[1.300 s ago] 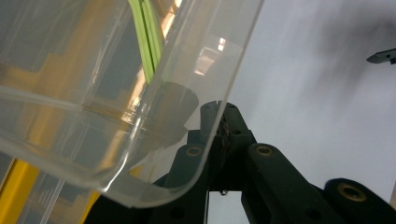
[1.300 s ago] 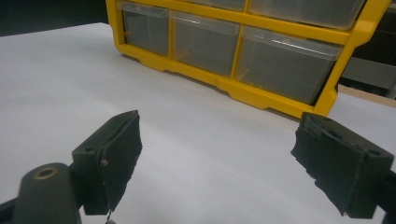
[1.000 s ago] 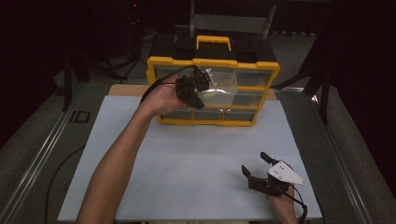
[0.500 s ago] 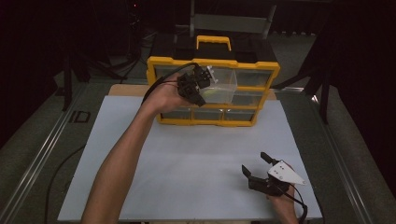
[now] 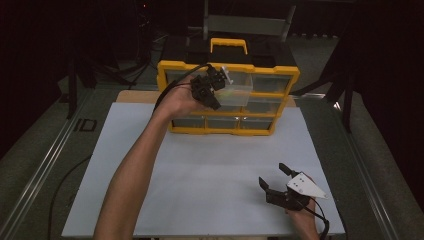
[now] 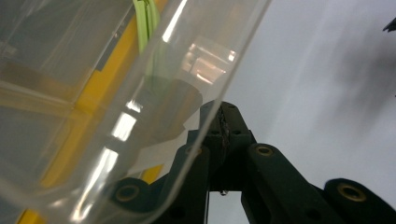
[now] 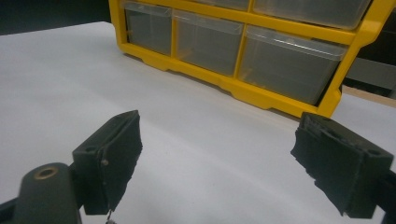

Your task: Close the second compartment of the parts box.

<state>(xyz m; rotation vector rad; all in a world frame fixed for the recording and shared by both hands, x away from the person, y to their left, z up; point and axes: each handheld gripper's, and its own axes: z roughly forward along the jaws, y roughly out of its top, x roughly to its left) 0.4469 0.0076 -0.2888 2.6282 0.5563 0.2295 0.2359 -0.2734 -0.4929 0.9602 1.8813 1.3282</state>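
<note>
1. Two hand-held grippers show in the high view. The left hand-held gripper [image 5: 218, 80] is raised at the front of the yellow organizer [image 5: 280, 71], its jaws pinching the front edge of a clear drawer [image 5: 239, 85] that sticks out of the upper row, just ahead of it. The right hand-held gripper [image 5: 278, 179] rests low on the white desk [image 5: 210, 165], well apart from the organizer, with its jaws spread and nothing between them.

2. Left gripper view: the left hand-held gripper [image 6: 223, 122] has its black jaws pressed together on the curved transparent wall of the clear drawer [image 6: 116, 116], which sweeps up and to the left of the jaws. Something green [image 6: 147, 28] lies inside the drawer, above the jaws.

3. Right gripper view: the right hand-held gripper [image 7: 217, 156] holds its two padded jaws wide apart over the white desk [image 7: 196, 135]. Beyond the jaws stands the yellow organizer [image 7: 280, 100], its bottom row of clear drawers shut.
</note>
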